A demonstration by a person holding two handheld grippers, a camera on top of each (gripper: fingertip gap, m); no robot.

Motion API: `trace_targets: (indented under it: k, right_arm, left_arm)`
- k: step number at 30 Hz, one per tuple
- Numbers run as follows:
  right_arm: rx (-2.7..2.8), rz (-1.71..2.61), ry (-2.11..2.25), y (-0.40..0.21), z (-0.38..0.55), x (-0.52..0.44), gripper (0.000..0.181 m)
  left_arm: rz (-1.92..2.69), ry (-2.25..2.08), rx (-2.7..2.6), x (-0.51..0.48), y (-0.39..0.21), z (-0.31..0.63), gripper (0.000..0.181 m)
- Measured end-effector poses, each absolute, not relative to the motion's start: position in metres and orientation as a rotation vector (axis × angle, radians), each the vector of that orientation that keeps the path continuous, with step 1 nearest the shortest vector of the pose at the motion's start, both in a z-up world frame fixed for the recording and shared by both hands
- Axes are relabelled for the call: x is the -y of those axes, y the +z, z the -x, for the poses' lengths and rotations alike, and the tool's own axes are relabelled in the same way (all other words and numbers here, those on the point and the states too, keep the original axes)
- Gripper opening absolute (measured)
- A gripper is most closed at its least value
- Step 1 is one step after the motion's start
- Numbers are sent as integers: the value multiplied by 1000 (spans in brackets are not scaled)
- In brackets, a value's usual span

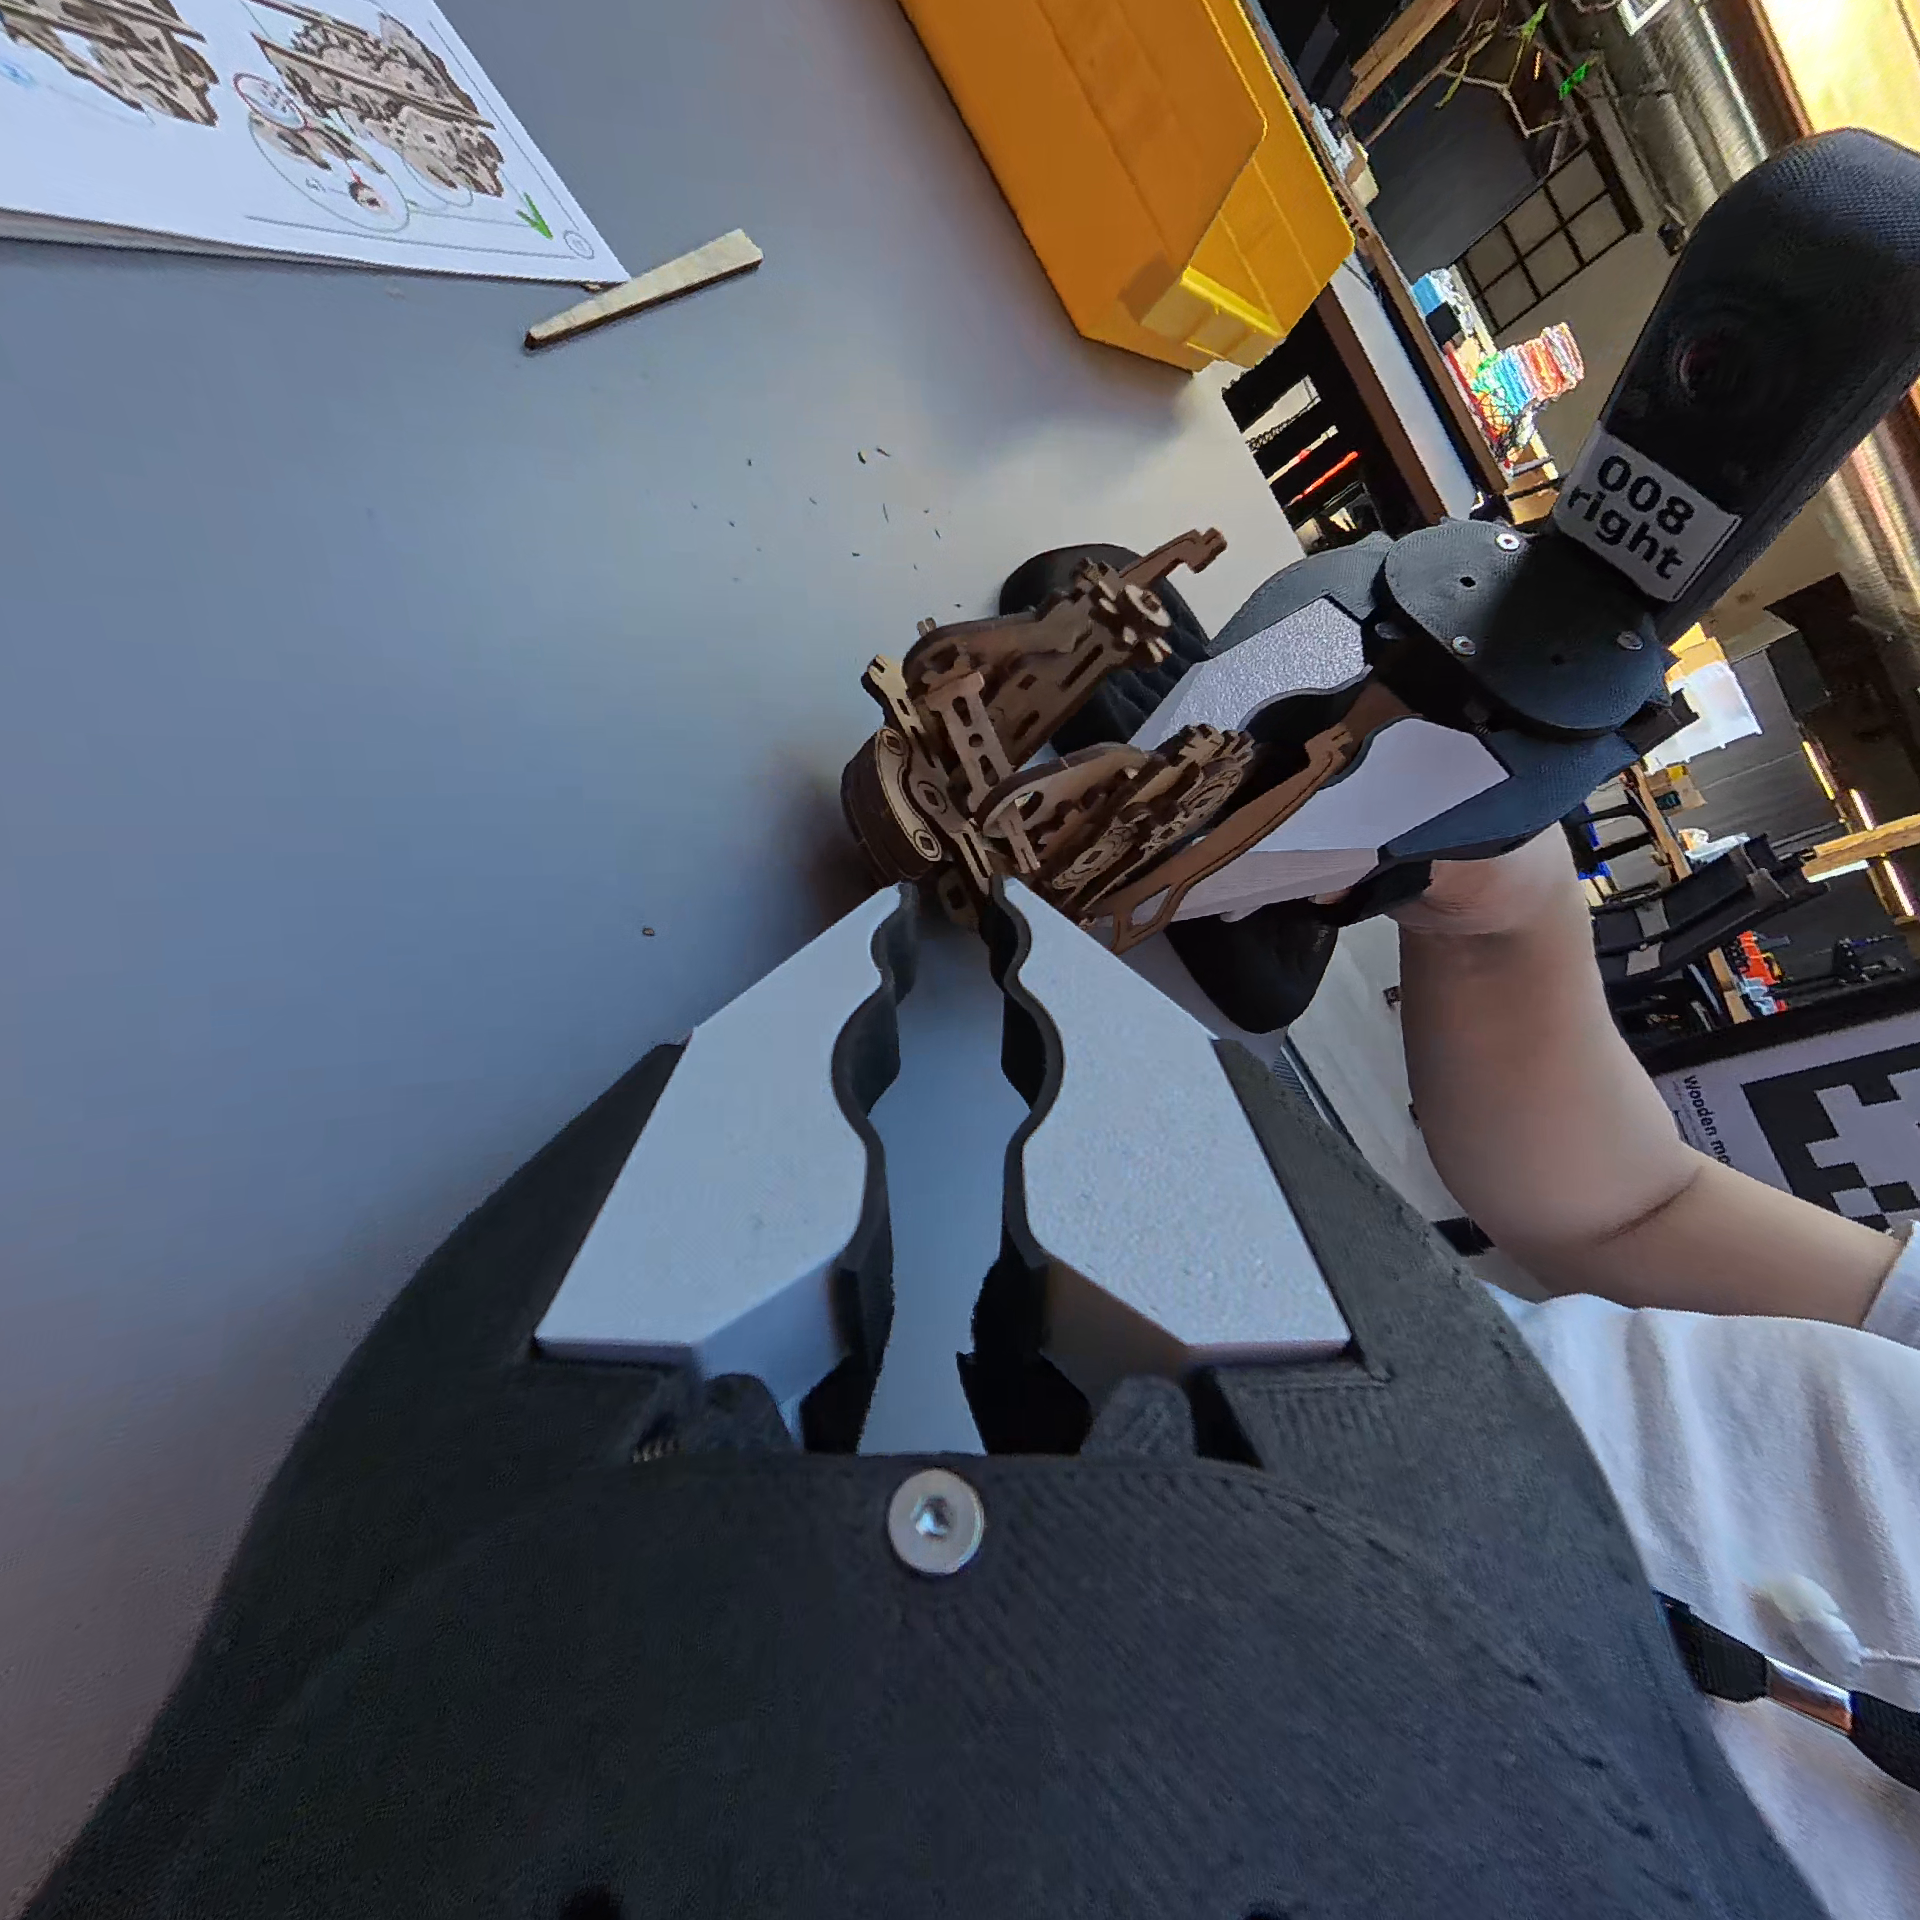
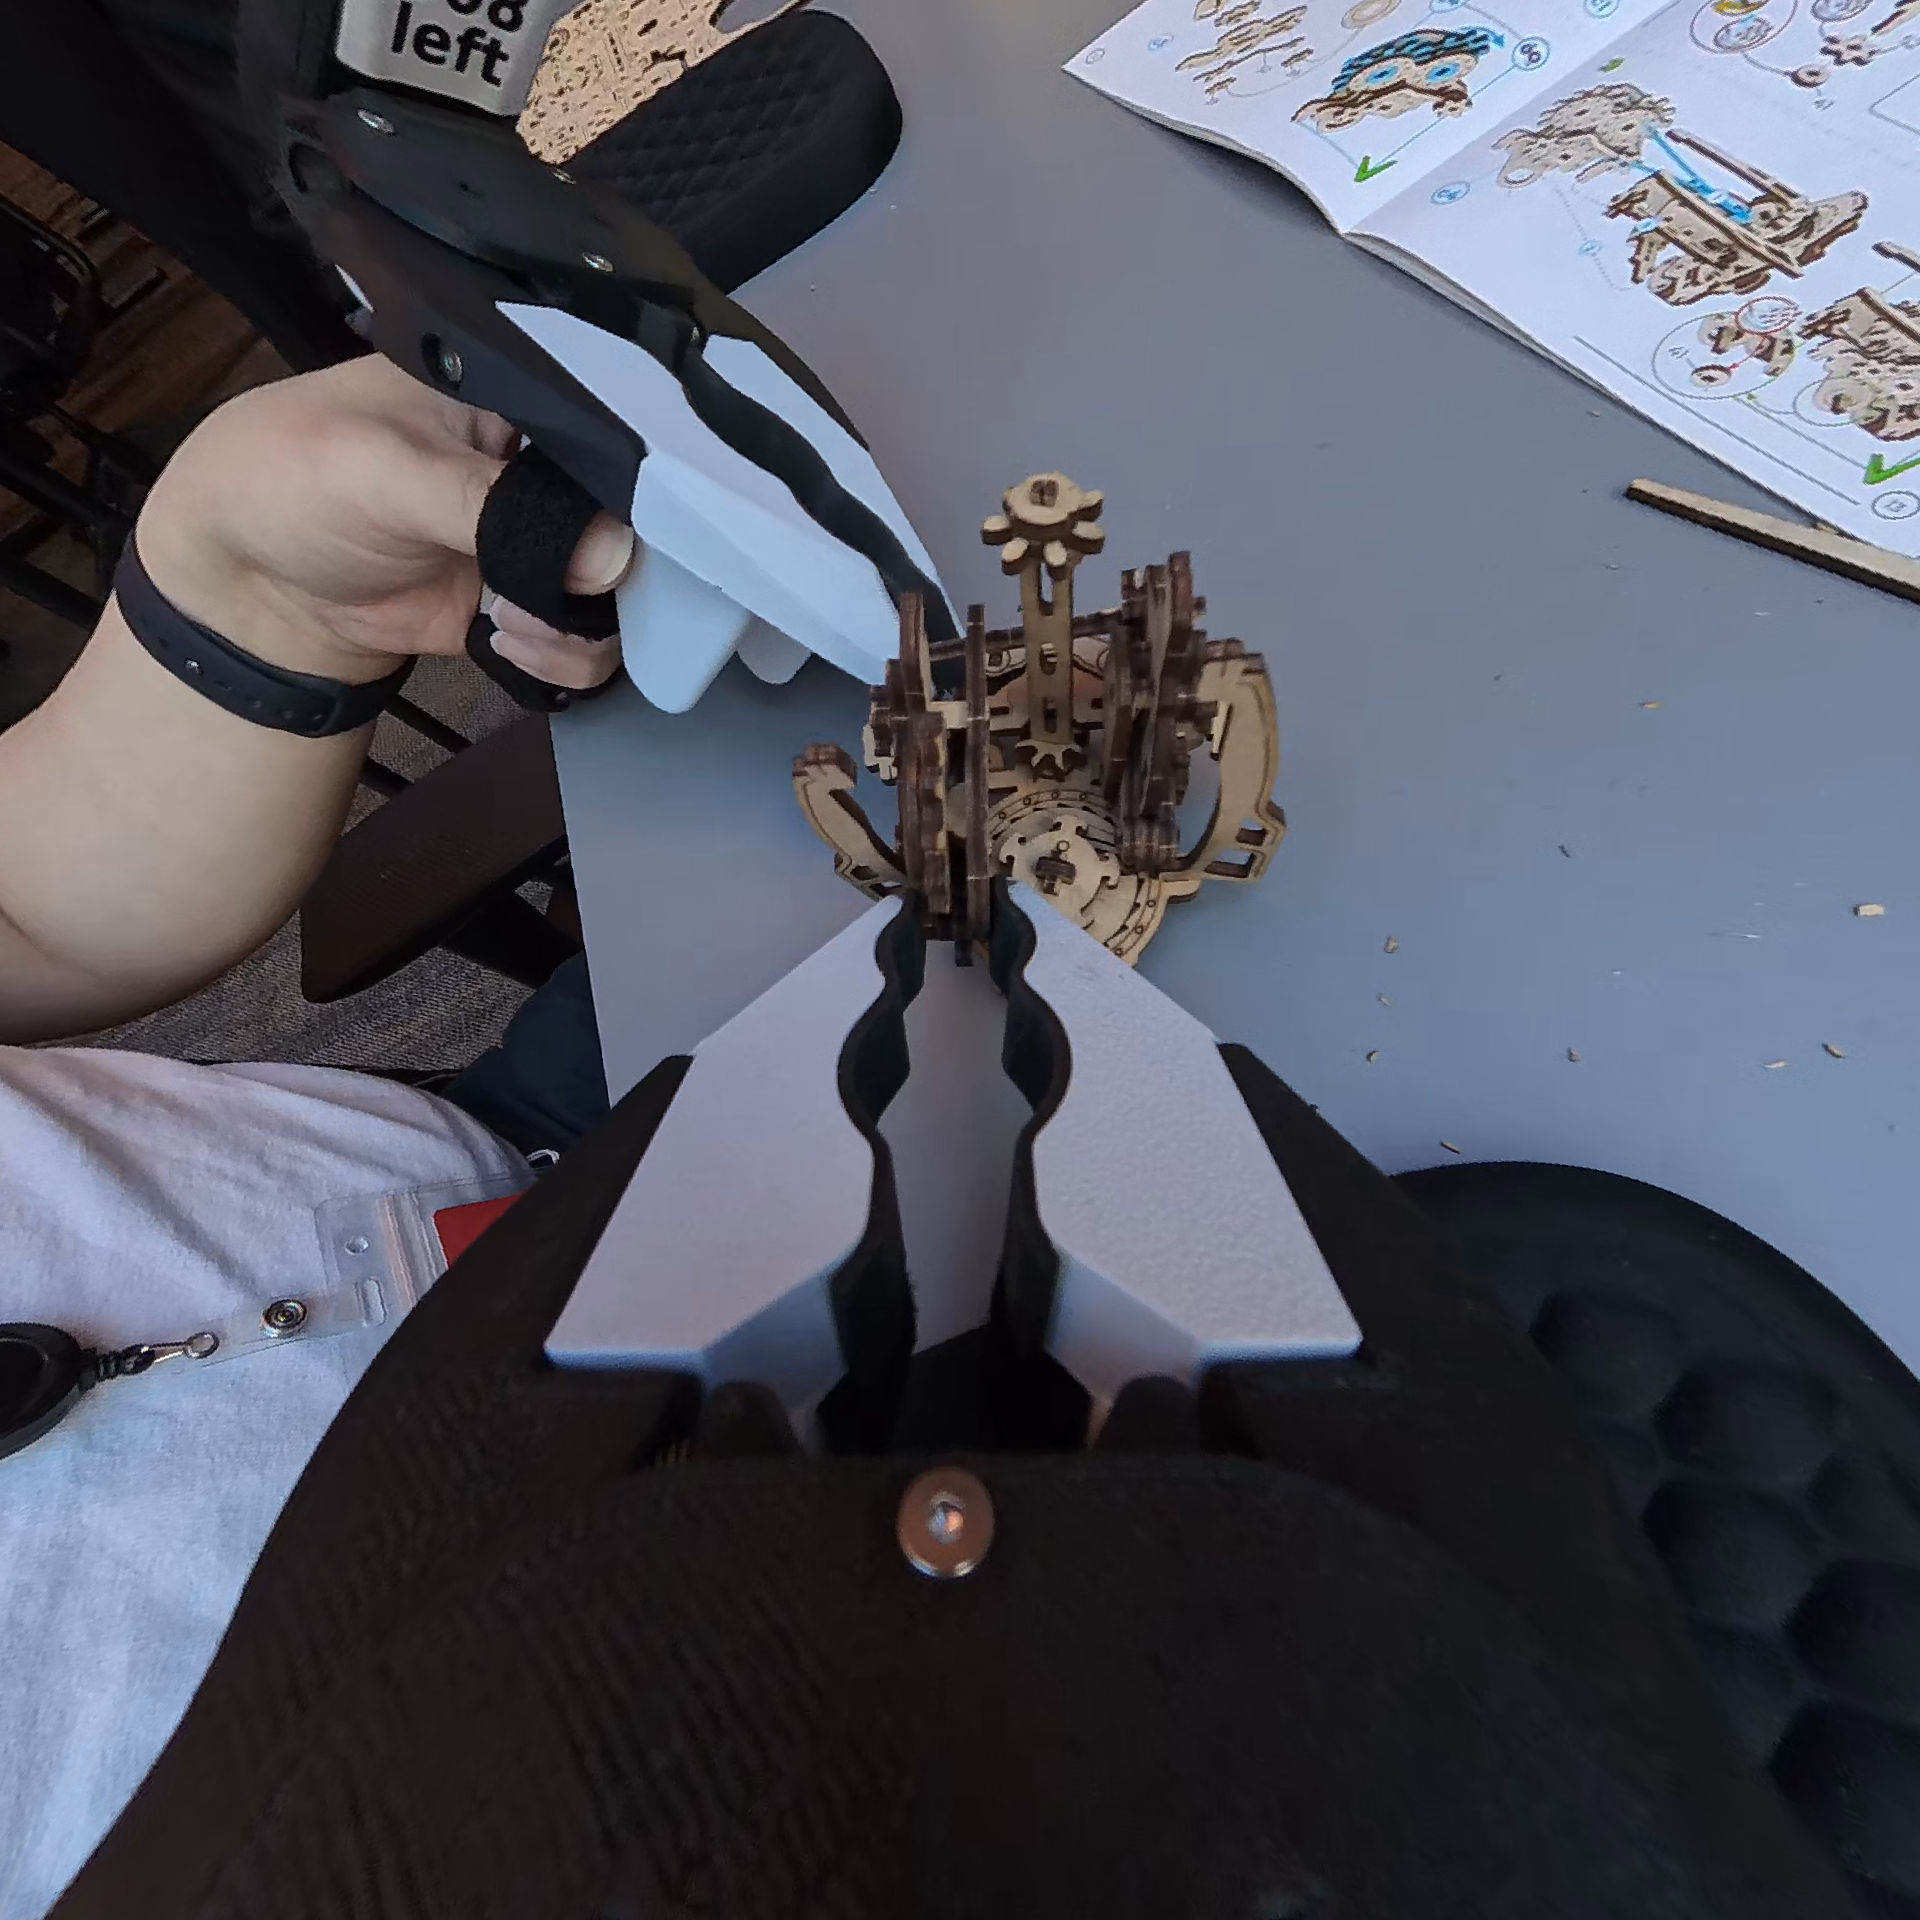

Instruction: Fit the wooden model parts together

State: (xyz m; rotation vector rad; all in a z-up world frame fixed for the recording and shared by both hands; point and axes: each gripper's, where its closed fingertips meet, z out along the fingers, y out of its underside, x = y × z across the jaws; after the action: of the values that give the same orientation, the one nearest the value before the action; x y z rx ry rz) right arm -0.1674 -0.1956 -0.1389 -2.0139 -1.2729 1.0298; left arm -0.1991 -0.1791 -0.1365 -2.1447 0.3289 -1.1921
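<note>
On your left, the left gripper [image 2: 914, 649] comes down at a slant onto the upper edge of the wooden model [image 2: 1039, 769], and its jaws are closed on one of the dark upright plates there. In the middle, the model is held up just above the grey table [image 2: 1403, 727], near its front edge, with a flower-shaped gear [image 2: 1042, 520] standing on a thin post at the top. The right gripper [image 2: 951, 920] takes the model from the near side — its jaws are pinched on the lower end of the same stack of thin plates. Further to the right lie small wood crumbs, a loose wooden strip [image 2: 1766, 540] and the open instruction booklet [image 2: 1558, 156]; a yellow bin [image 1: 1122, 156] stands at the far side of the table. I judge the model is very light but fragile: the plywood is thin, the gear post and the curved outer arms could snap if you twist or squeeze them. It is better to hold the thick stacked plates or the round base — not the gears — and to press the parts together straight, with a slow, small force.
</note>
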Motion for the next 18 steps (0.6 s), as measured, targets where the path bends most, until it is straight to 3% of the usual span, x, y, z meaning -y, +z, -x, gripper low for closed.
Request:
trace_targets:
  k: [18]
  right_arm:
    - [1305,1997,1012,-139,167,196,11]
  left_arm:
    - [2156,-1733,-132,182,-135,189,2]
